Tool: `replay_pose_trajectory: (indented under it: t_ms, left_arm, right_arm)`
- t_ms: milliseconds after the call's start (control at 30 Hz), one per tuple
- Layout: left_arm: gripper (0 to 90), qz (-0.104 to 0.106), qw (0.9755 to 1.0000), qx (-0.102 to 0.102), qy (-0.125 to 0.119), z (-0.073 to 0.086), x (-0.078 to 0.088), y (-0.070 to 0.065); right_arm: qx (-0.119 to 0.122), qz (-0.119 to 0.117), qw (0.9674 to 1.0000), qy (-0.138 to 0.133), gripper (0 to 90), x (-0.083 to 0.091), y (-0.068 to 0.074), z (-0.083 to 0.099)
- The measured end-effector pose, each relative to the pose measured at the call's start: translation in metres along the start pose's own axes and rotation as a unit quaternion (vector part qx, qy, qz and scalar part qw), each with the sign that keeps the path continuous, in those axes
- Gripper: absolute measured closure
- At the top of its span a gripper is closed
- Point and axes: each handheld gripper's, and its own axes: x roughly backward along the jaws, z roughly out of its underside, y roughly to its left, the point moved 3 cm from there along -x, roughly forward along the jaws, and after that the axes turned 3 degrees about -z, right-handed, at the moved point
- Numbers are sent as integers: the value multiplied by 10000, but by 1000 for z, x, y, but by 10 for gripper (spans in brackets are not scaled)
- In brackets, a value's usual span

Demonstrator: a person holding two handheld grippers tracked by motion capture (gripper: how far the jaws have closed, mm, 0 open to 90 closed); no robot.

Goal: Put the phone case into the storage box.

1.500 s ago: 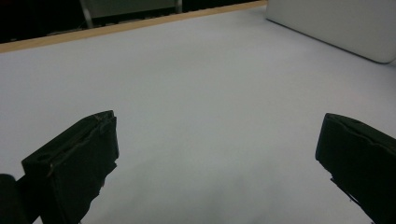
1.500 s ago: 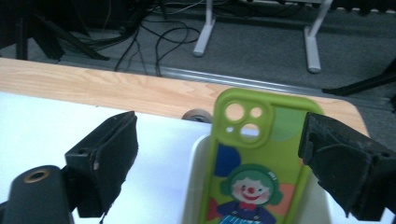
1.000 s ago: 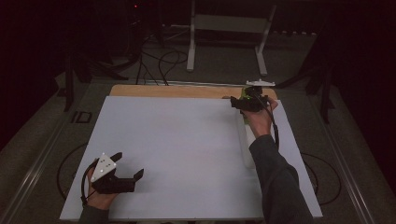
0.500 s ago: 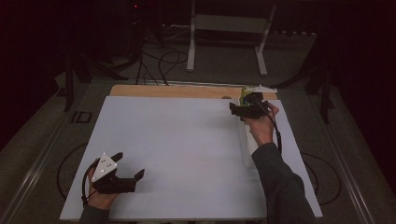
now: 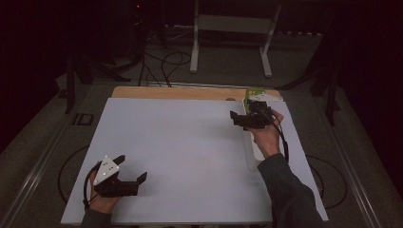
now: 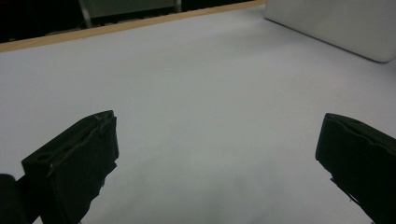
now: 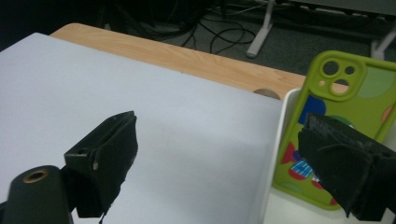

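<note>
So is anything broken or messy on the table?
Nothing looks broken or spilled. The green phone case lies flat in the white tray at the table's far right corner, and looks whole. The right claw is open beside it; the left claw is open over the bare white sheet.

Dim, murky pictures; dark surroundings, soft shadows, slight blur.
</note>
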Motion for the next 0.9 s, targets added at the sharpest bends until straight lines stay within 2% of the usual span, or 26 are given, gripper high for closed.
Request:
replay_pose_trajectory:
  t_ms: [467, 600, 900]
  left_arm:
    - [0, -17, 10000, 30, -15, 0, 0, 0]
    - [0, -19, 10000, 30, -13, 0, 0, 0]
    - [0, -9, 10000, 18, -10, 0, 0, 0]
  right_arm:
    - [105, -362, 9990, -239, 110, 28, 23, 26]
    - [218, -438, 9983, -306, 112, 37, 32, 35]
    - [376, -526, 9975, -281, 127, 51, 47, 65]
